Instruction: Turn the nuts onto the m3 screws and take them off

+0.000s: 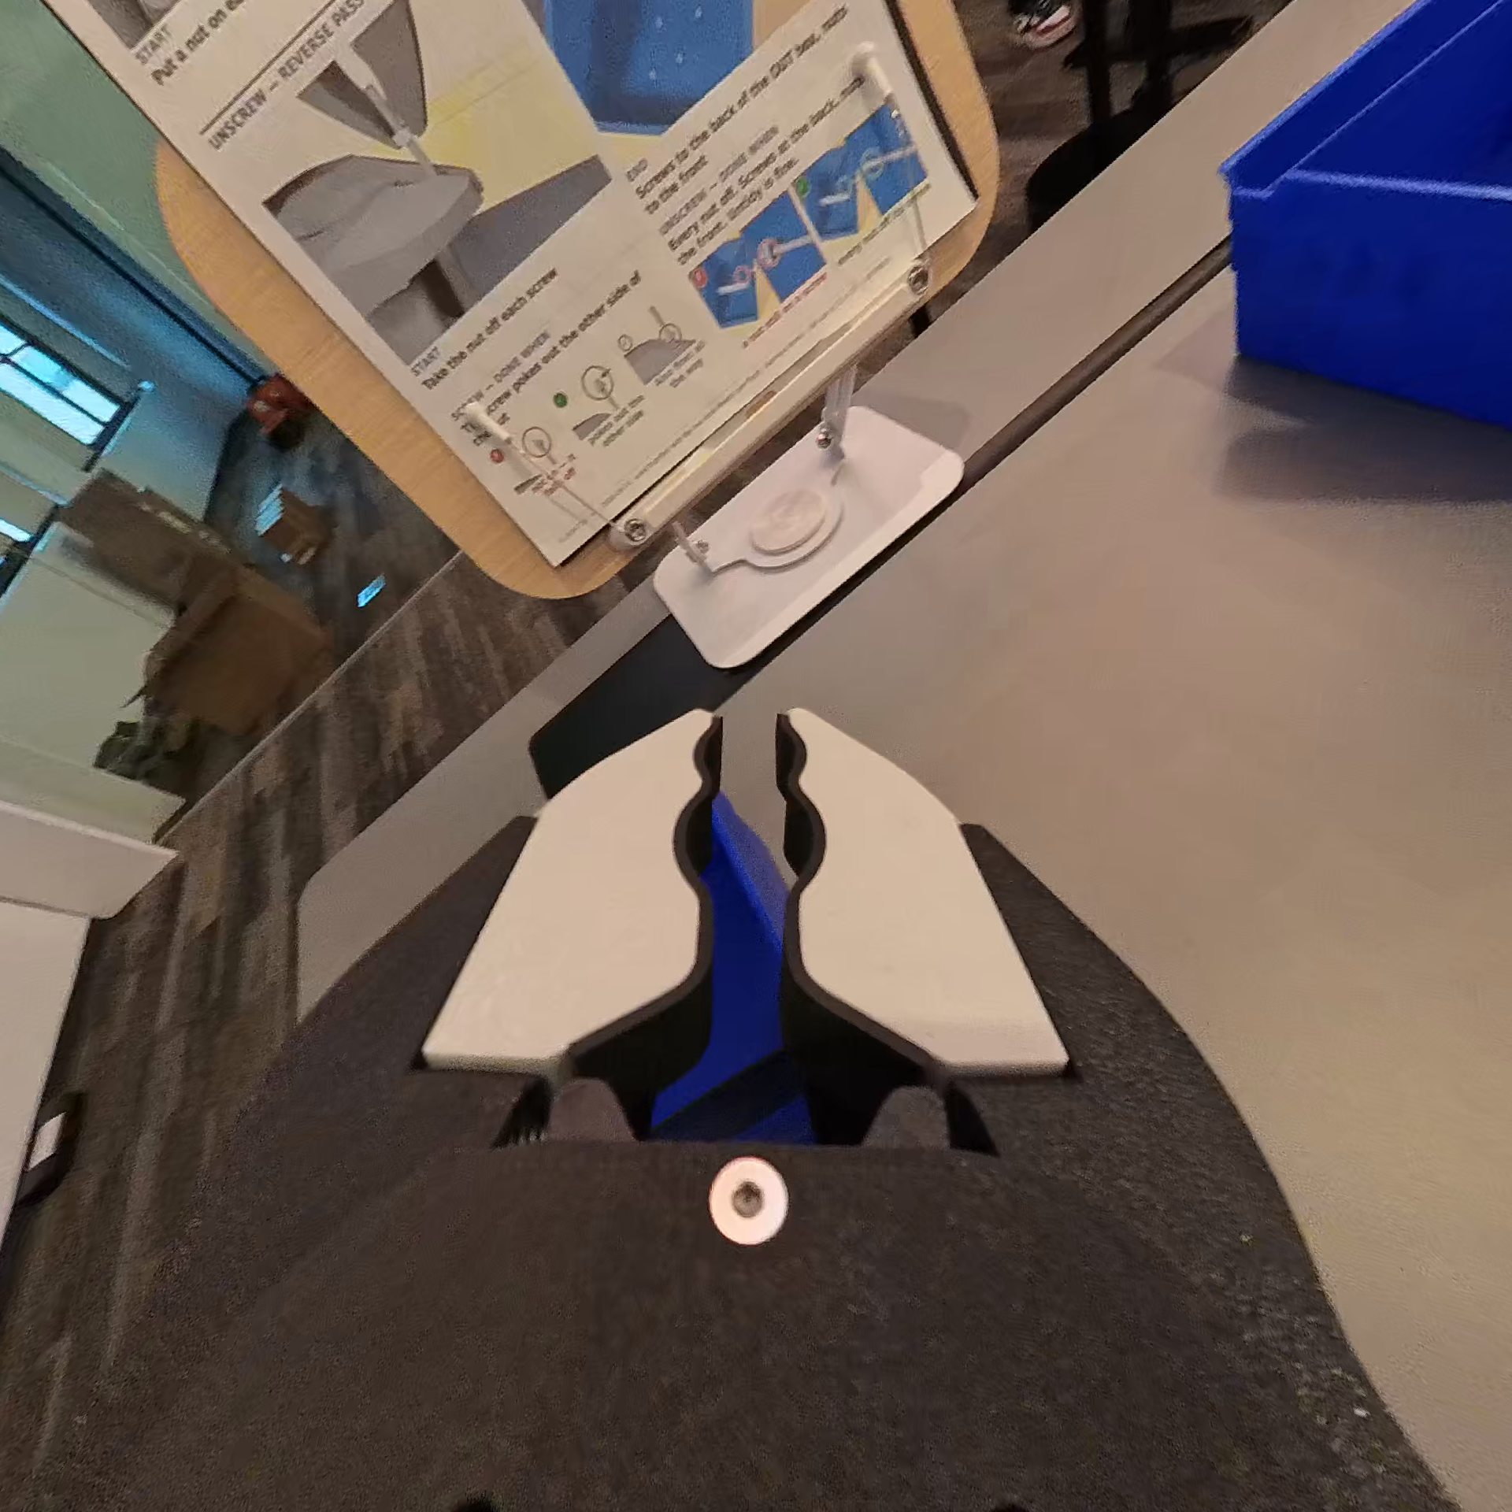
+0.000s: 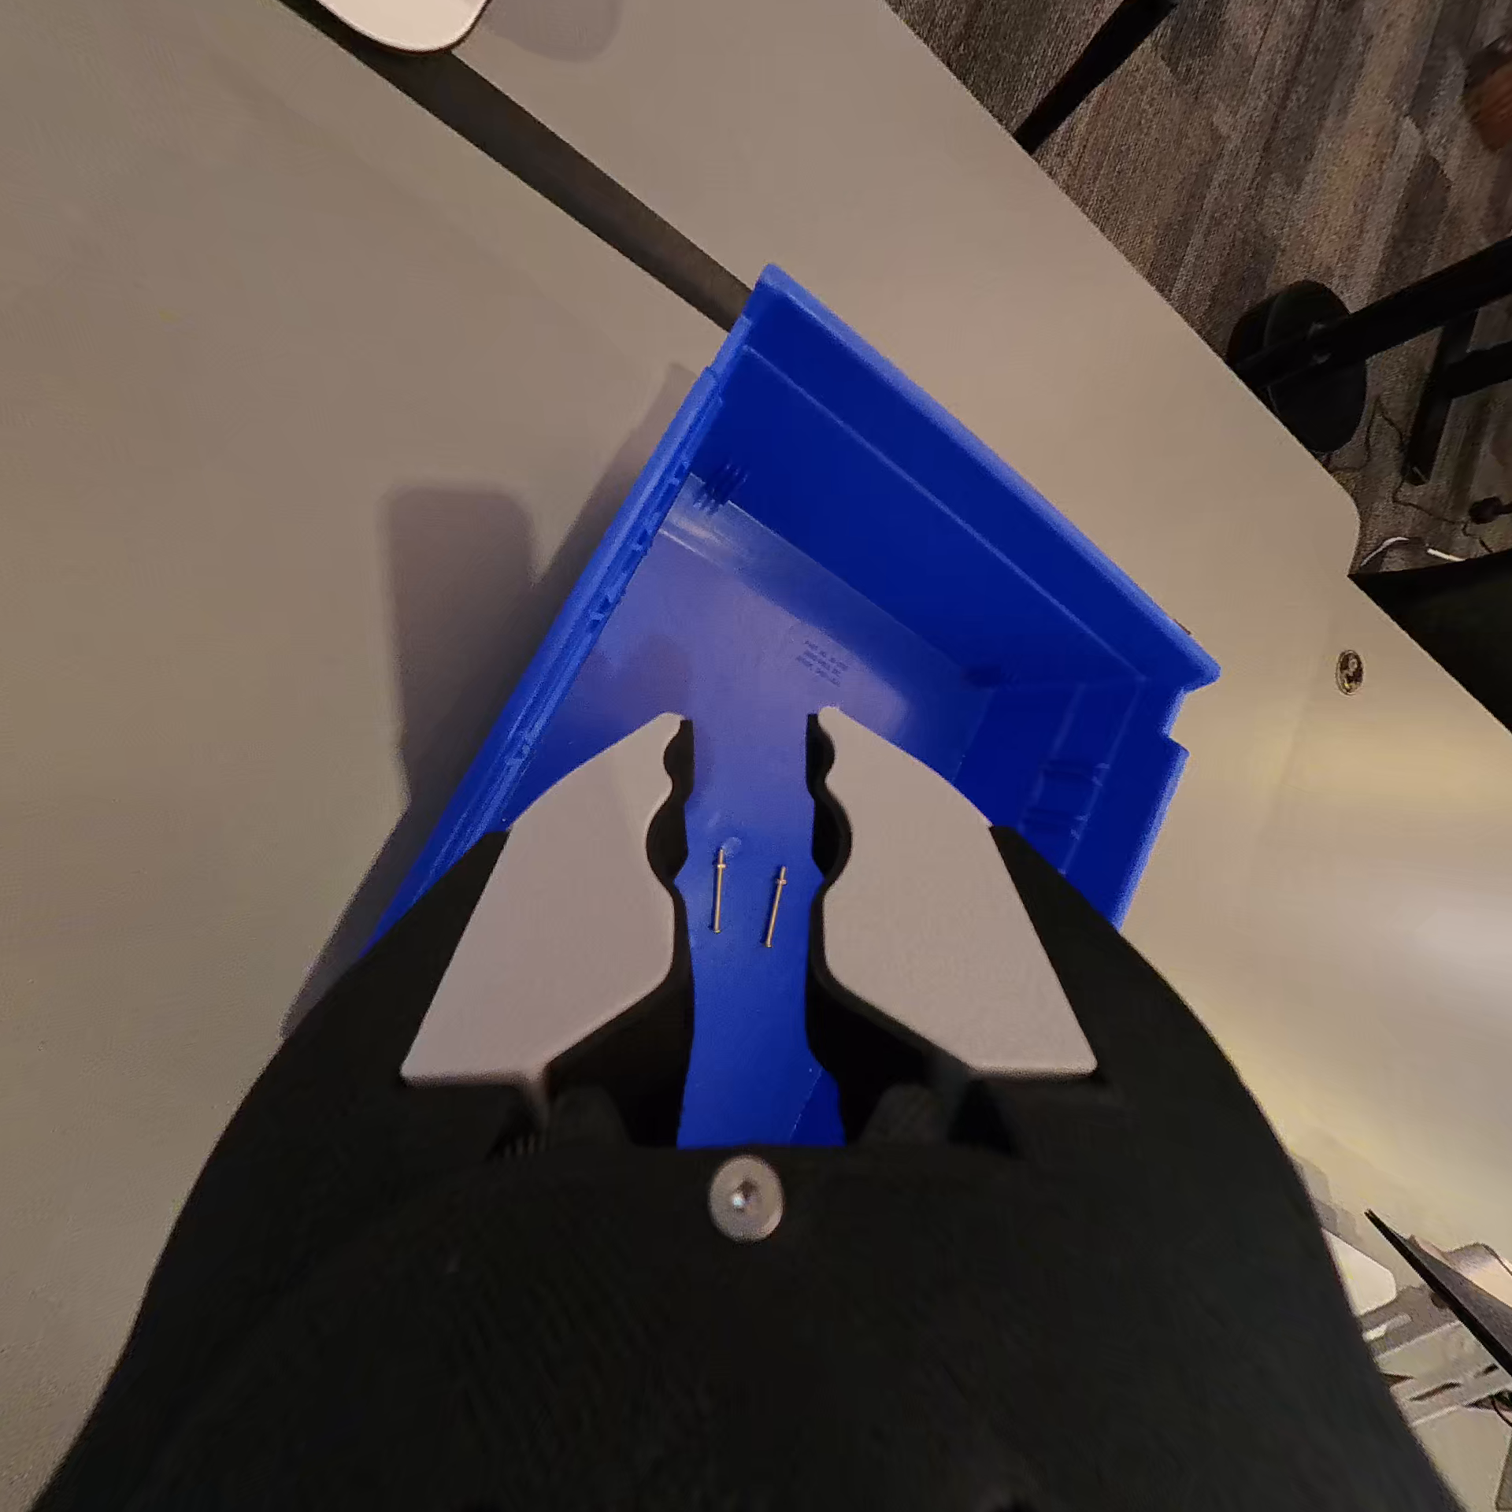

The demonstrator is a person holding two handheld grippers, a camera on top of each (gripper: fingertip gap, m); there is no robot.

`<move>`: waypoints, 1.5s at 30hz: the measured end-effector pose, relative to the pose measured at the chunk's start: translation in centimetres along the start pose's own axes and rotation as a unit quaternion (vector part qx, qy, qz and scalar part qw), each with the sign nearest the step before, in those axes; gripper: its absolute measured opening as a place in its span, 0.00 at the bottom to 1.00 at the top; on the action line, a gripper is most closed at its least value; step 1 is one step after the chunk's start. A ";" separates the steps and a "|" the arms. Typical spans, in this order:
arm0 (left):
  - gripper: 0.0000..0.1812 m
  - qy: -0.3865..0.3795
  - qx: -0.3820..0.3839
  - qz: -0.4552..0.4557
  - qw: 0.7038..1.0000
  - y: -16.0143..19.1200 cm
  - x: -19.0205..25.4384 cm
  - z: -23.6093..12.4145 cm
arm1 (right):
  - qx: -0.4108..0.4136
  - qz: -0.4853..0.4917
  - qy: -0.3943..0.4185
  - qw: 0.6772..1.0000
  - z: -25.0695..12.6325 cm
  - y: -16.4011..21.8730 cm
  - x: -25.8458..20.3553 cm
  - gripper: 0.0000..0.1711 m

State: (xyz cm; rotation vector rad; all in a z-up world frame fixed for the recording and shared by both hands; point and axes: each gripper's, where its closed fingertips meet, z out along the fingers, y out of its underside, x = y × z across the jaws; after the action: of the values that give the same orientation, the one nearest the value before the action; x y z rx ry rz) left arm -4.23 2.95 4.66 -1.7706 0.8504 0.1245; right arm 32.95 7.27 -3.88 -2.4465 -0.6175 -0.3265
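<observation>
In the right wrist view a blue plastic bin (image 2: 941, 524) lies on the grey table. Two thin brass screws (image 2: 717, 890) (image 2: 775, 906) lie side by side on its floor. My right gripper (image 2: 749, 724) is open and empty above the bin, and the screws show in the gap between its fingers. I see no nuts. In the left wrist view my left gripper (image 1: 749, 724) is nearly closed, with a blue plastic piece (image 1: 740, 916) pinched between its inner pads. What that piece belongs to is hidden.
A blue bin (image 1: 1374, 270) stands at the far right of the grey table (image 1: 1145, 736). An instruction sheet on a wooden board (image 1: 573, 245) stands on a white base (image 1: 810, 532) at the table's far edge. Carpet and chair legs (image 2: 1309, 360) lie beyond. Some 40 cm of space lies between my two pairs of fingers.
</observation>
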 end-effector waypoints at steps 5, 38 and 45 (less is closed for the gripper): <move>0.07 -0.033 -0.022 0.019 0.999 0.6 -1.1 -0.1 | -0.005 0.003 0.002 1.000 0.6 0.2 0.2 0.16; 0.21 0.099 -0.283 -0.384 0.873 22.8 -13.0 -6.5 | -0.055 0.201 -0.002 0.978 0.3 11.5 11.0 0.33; 0.18 0.133 -0.379 -0.379 0.833 26.1 -10.7 -6.7 | -0.049 0.211 -0.010 0.976 0.4 11.5 11.1 0.33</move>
State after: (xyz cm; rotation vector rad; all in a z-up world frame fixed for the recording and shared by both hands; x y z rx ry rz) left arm -29.80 -1.06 -8.38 -2.8106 0.1988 -0.3710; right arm 48.33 3.15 -5.74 -2.5978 -0.0797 -0.1627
